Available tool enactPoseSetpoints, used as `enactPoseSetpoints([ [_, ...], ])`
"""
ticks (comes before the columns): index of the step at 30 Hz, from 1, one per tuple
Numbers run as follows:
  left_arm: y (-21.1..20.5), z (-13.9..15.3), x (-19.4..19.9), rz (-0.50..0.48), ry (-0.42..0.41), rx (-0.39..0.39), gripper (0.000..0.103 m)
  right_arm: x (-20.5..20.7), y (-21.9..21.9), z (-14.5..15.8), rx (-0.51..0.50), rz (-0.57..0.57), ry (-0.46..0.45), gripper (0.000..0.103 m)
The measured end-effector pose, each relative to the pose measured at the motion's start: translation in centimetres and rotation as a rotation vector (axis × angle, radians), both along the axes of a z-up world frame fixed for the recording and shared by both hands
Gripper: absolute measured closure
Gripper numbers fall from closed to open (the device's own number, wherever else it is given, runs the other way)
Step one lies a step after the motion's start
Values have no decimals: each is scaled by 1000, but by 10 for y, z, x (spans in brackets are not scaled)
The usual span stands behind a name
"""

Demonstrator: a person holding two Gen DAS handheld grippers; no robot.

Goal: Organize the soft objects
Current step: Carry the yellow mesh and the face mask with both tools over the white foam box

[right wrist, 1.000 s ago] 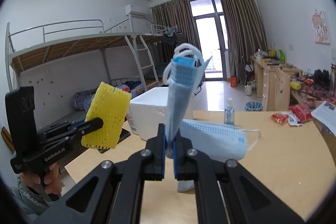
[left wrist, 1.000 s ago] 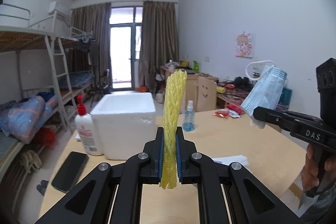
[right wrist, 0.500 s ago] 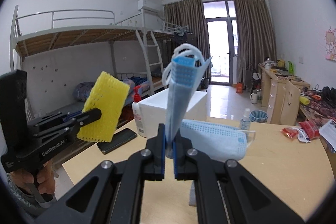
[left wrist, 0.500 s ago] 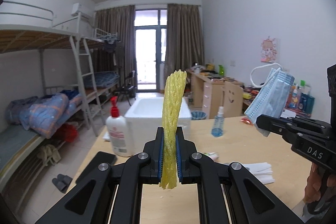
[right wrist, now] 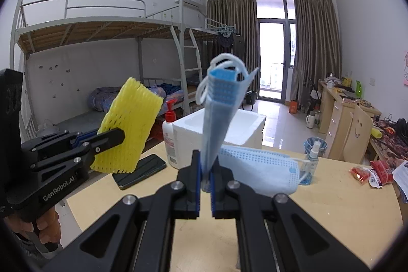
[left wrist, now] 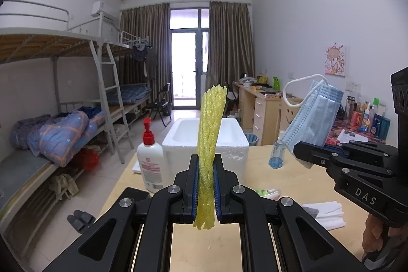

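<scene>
My left gripper [left wrist: 206, 185] is shut on a yellow foam net sleeve [left wrist: 210, 144], held edge-on and upright above the wooden table [left wrist: 204, 246]. From the right wrist the same sleeve [right wrist: 127, 129] shows flat at the left, clamped by the left gripper [right wrist: 112, 139]. My right gripper [right wrist: 205, 185] is shut on a bunch of blue face masks [right wrist: 219, 108]; one mask [right wrist: 257, 172] hangs off to the right. In the left wrist view those masks [left wrist: 313, 119] rise from the right gripper [left wrist: 303, 148] at the right. A white foam box [left wrist: 206, 142], open on top, stands ahead.
A lotion pump bottle [left wrist: 150, 162] stands left of the box, a small blue spray bottle [left wrist: 276, 154] to its right. A dark phone [right wrist: 140, 171] lies at the table's left edge. White folded tissue [left wrist: 329, 213] and snack packets [right wrist: 369, 171] lie to the right. Bunk beds line the left wall.
Both grippers have swung to face more squarely toward the foam box, which now sits centred ahead. The sleeve and the masks stay clamped as before.
</scene>
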State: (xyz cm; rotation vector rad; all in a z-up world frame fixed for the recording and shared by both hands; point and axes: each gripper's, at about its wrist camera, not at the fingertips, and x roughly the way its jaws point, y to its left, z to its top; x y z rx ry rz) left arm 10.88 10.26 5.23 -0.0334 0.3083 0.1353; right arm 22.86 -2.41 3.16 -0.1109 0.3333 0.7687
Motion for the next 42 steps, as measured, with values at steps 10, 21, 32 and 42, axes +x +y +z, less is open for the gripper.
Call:
enactPoseSetpoints([
  [10, 9, 0, 24, -7, 15, -17, 92, 15, 12, 9, -18, -16, -1, 95],
  [21, 21, 8, 47, -21, 19, -29, 92, 30, 28, 21, -53, -1, -38, 95],
  [32, 30, 13, 75, -33, 21, -41, 92, 62, 41, 24, -61, 29, -29, 95],
  [42, 41, 17, 112, -66, 47, -49, 92, 98, 60, 19, -66, 53, 12, 95],
])
